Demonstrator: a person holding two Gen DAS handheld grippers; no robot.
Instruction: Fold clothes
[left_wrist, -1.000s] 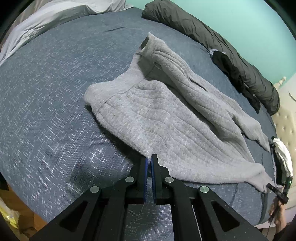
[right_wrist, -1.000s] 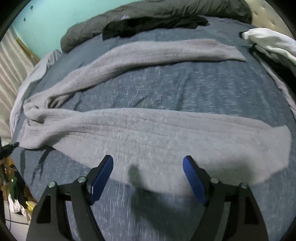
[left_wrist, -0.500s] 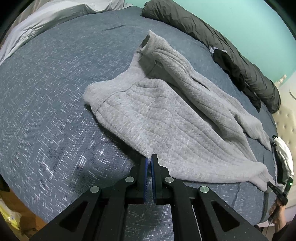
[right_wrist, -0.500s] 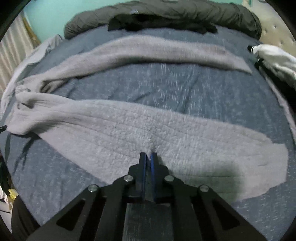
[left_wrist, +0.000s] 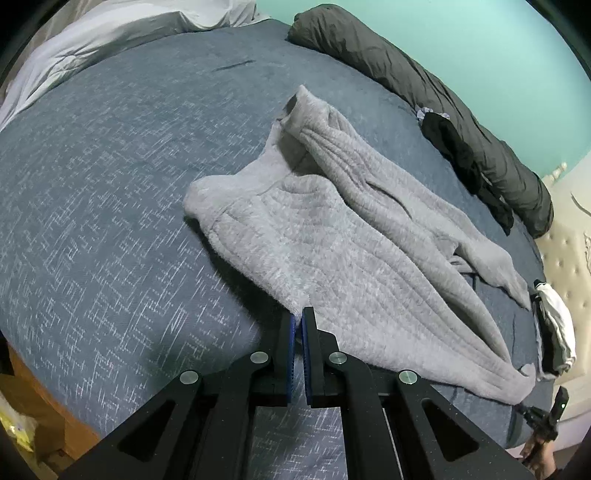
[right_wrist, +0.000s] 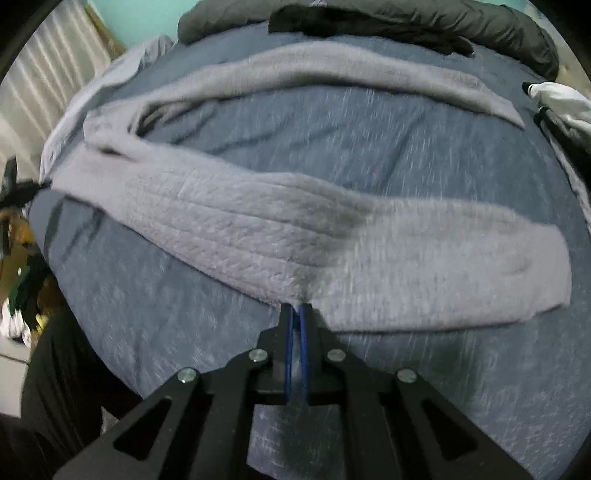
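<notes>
The grey fleece trousers (left_wrist: 332, 236) lie spread across the blue bedspread (left_wrist: 110, 184), and the left gripper (left_wrist: 296, 317) is pinched tight on their near edge toward the waist end. Further right, the right gripper (right_wrist: 296, 314) has its jaws closed on the near edge of the nearer leg (right_wrist: 369, 266), fleece caught between the blue pads. With both edges gripped, I'd say the fold is beginning: next, lift together and carry this leg over onto the far one (right_wrist: 332, 74).

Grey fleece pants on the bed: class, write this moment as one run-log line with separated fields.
stage: gripping near edge | left gripper: shut on grey fleece pants | right gripper: shut on pants leg edge | surface: blue bedspread
</notes>
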